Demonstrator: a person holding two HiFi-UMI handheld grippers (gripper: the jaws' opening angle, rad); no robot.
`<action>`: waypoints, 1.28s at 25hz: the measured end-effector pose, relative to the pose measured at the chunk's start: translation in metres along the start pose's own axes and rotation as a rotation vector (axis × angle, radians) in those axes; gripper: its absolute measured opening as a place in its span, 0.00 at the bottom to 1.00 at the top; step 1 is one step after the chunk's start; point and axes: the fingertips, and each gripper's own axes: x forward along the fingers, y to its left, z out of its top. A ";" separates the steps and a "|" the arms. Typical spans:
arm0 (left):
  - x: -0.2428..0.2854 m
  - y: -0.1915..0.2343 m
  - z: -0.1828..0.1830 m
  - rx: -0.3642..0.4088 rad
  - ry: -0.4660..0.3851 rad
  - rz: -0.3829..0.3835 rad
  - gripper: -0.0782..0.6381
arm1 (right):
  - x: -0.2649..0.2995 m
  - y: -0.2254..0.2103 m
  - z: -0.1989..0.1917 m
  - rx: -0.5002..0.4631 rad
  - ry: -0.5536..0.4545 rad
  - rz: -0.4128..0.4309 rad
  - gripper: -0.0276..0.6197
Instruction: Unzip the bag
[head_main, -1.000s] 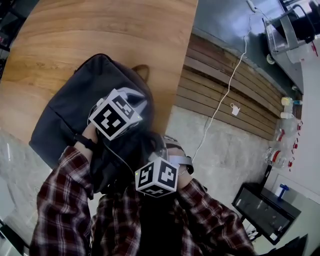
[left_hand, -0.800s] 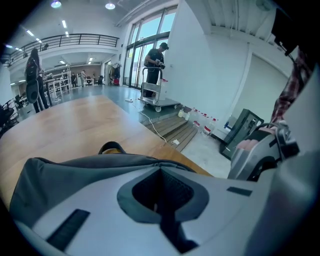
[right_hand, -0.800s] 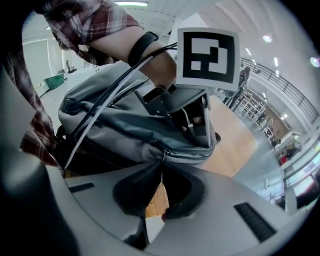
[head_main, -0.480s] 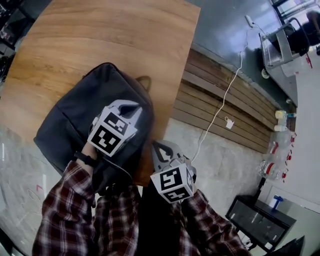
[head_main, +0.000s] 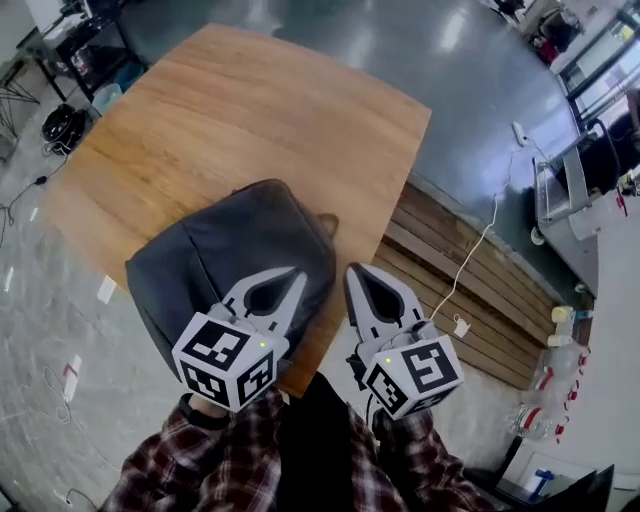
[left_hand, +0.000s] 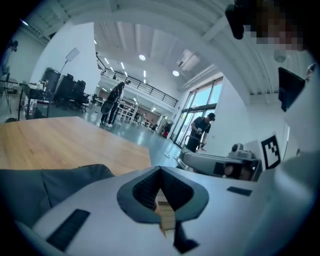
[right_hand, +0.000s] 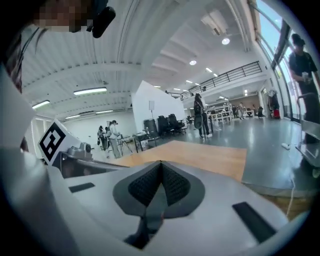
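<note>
Wooden counter (head_main: 230, 120) in large open hall. Dark grey bag (head_main: 230, 250) lying flat at near corner of counter. Left gripper (head_main: 297, 272) held above bag's near edge, jaws pressed together, nothing between. Right gripper (head_main: 352, 270) just beside bag, past counter edge, jaws likewise closed on nothing

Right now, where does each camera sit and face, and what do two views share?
Head view: on the person's head, steeply down at the grey backpack on the wooden table; left gripper, right gripper, plaid sleeves show.
Left gripper view: on the left gripper, along its shut jaws, over backpack and table.
Right gripper view: on the right gripper, along its shut jaws, over the table.
Shared: all three show the table.
</note>
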 end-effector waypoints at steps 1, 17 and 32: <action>-0.010 -0.006 0.012 0.000 -0.036 0.004 0.12 | 0.000 0.010 0.011 -0.018 -0.016 0.031 0.06; -0.063 -0.024 0.059 0.079 -0.159 0.051 0.12 | -0.017 0.099 0.046 -0.223 -0.056 0.280 0.06; -0.064 -0.022 0.056 0.044 -0.154 0.031 0.12 | -0.015 0.087 0.042 -0.201 -0.047 0.241 0.06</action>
